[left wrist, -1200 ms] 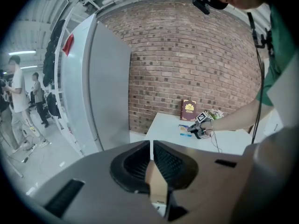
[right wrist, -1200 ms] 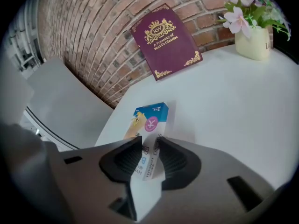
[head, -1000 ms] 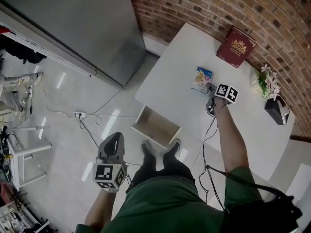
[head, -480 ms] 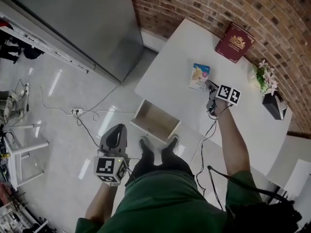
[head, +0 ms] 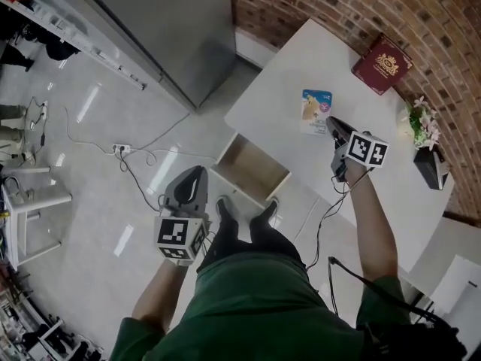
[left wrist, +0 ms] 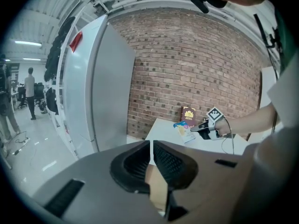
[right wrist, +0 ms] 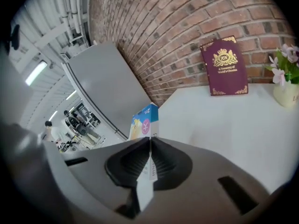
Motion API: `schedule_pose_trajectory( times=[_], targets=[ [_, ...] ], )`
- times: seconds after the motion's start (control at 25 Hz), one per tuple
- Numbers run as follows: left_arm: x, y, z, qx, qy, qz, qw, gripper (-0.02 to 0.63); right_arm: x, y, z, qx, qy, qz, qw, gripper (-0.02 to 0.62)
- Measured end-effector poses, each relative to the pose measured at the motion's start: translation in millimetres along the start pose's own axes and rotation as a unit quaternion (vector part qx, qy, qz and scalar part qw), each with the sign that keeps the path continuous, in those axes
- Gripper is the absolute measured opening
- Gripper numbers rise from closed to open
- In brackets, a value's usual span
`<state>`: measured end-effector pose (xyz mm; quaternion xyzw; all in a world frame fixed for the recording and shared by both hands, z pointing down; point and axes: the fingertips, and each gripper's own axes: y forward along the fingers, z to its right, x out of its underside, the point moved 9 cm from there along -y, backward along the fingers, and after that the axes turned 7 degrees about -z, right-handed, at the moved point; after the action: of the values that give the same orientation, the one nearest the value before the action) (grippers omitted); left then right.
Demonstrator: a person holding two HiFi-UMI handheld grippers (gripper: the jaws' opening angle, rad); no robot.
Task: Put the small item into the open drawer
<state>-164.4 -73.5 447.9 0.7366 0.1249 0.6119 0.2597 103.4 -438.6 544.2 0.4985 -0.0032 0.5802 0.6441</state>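
My right tool (head: 332, 123) is clenched on the small item (head: 315, 110), a thin, brightly printed carton. The jaws have just been closing, and the right gripper view shows them pinching its near end across the thin way. The carton's long axis runs on from the jaws, in line with the way the tool points, out over the white surface (head: 304, 55). It looks to hang just above the surface and not to rest on it. What matters now is where the open drawer (head: 252, 170) lies from that tool. It is to my left, closer to my body and lower, sticking out from the surface's near edge beside my feet. Its inside is bare and its longer sides run along that edge. So I judge the carry has to swing left, back toward me and down. The carton would probably go in flat with its length laid along the drawer's length. My left tool (head: 195, 177) is clamped together on nothing and hangs over the floor just beyond the drawer's left end. It looks the nearer of the two to the drawer, but the carton is in my right.
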Motion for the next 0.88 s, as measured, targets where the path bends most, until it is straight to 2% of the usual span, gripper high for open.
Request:
schedule_pose_trajectory(
  times=[0.24, 0.52, 0.72, 0.88],
  targets=[
    [15.9, -8.8, -8.1, -0.002, -0.019, -0.021, 0.9996, 0.02, 17.1, 14.9, -42.8, -0.009, -0.082, -0.046, 0.996, 0.017],
    [37.2, -15.0, -21.6, -0.007, -0.034, -0.036, 0.9987, 0.02, 41.1, 34.8, -95.0, -0.029, -0.173, -0.085, 0.981, 0.015],
    [52.7, -18.8, -30.3, -0.01, -0.042, -0.047, 0.998, 0.02, 64.2, 46.9, -129.4, -0.029, -0.241, -0.108, 0.964, 0.015],
    [66.1, -18.8, -38.5, -0.021, -0.036, -0.035, 0.9985, 0.02, 88.5, 57.1, -154.9, -0.037, -0.287, -0.123, 0.949, 0.015]
  ],
)
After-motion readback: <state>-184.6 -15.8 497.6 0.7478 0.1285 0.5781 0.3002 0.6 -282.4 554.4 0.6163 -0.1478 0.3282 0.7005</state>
